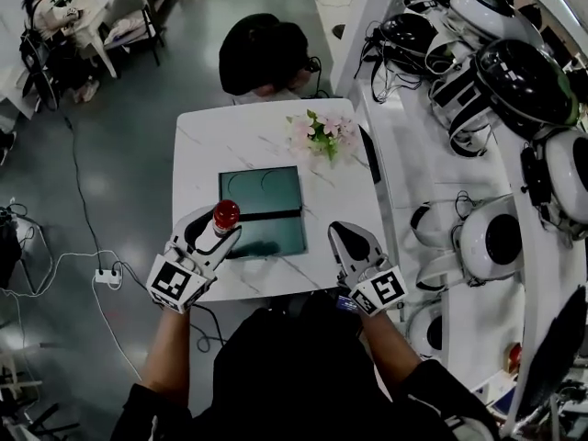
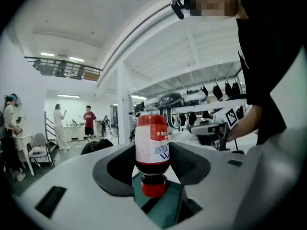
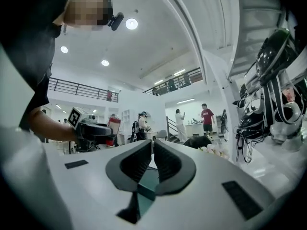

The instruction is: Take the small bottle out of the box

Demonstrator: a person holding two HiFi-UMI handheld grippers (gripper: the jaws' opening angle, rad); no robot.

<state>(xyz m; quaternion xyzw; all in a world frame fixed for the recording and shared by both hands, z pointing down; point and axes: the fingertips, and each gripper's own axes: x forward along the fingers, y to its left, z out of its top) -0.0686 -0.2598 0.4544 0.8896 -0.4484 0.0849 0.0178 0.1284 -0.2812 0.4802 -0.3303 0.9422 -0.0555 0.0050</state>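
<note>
The small bottle [image 1: 223, 217], dark with a red-and-white label and a red cap, is clamped in my left gripper [image 1: 217, 234], lifted above the left edge of the open teal box [image 1: 262, 200]. In the left gripper view the bottle [image 2: 152, 147] stands between the two dark pads, cap end nearest the camera, with the box [image 2: 165, 210] below it. My right gripper [image 1: 342, 235] hovers at the box's right front corner, with nothing in it. In the right gripper view the right gripper [image 3: 152, 147] has its pads pressed together.
The box lies on a white marble table [image 1: 230, 136] with a pink flower bunch [image 1: 322, 134] at its far right. A person [image 1: 264, 53] sits at the far side. Shelves of white robot heads [image 1: 514, 81] line the right. Cables and a power strip [image 1: 107, 275] lie on the floor at left.
</note>
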